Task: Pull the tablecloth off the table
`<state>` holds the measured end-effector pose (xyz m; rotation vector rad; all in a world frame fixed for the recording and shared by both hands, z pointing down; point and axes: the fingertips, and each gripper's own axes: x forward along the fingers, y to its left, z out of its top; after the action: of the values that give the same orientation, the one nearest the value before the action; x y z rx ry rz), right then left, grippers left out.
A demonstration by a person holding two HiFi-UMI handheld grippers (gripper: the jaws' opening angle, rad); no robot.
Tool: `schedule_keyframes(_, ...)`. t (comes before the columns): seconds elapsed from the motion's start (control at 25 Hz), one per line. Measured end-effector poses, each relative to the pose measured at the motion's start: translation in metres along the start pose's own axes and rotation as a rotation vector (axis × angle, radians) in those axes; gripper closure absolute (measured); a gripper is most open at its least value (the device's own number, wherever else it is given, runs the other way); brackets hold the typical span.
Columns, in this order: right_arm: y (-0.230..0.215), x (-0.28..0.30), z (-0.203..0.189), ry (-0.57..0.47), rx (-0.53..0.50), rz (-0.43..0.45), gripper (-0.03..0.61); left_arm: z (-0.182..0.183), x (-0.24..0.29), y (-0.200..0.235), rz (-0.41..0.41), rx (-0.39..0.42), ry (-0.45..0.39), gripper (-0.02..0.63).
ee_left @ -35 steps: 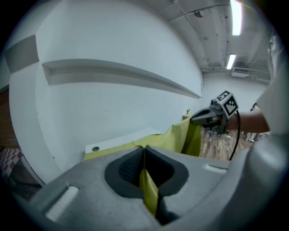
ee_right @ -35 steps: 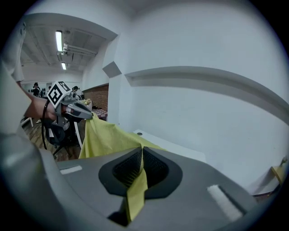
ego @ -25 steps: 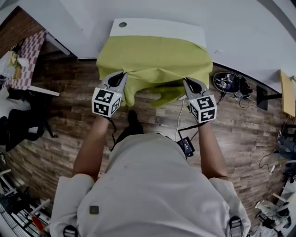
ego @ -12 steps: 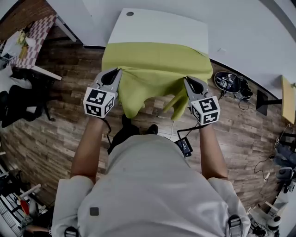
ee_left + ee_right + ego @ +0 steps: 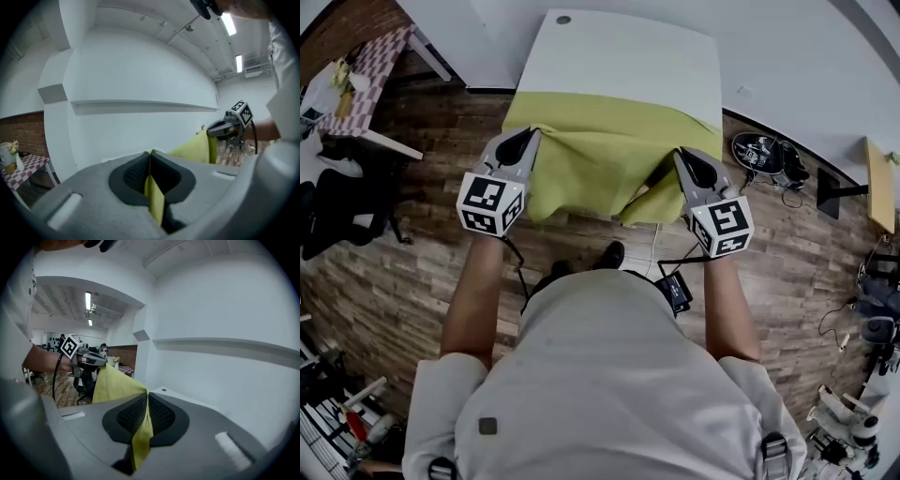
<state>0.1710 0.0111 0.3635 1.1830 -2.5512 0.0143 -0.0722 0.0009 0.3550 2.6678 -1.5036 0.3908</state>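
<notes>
A yellow-green tablecloth (image 5: 609, 141) covers the near part of a white table (image 5: 628, 58) and hangs off its near edge. My left gripper (image 5: 532, 136) is shut on the cloth's near left corner. My right gripper (image 5: 682, 155) is shut on the near right corner. In the left gripper view a strip of cloth (image 5: 154, 199) is pinched between the closed left gripper (image 5: 149, 153) jaws, and the right gripper (image 5: 229, 127) shows beyond. In the right gripper view the cloth (image 5: 143, 437) runs through the closed right gripper (image 5: 147, 393) jaws toward the left gripper (image 5: 89, 361).
Wooden floor lies around the table. A pair of dark shoes (image 5: 762, 161) sits on the floor at right, with cables and a small black box (image 5: 678, 292) near my feet. A checkered table (image 5: 358, 89) and a chair (image 5: 337, 216) stand at left. White walls back the table.
Both grippers have pulled back toward me and risen with the cloth. More bare white tabletop shows at the far end, and the cloth's far edge has slid nearer.
</notes>
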Motion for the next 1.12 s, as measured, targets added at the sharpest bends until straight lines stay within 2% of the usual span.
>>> schedule_keyframes(0.68,0.109,-0.051,0.054,-0.073,-0.027,-0.138,0.561,0.024,-0.111,0.008,-0.135,0.060,-0.111,0.611)
schedule_keyframes(1.12,0.179,-0.076,0.072,-0.097,-0.050,-0.155,0.561,0.024,-0.165,-0.004,-0.225,0.074,-0.144,0.611)
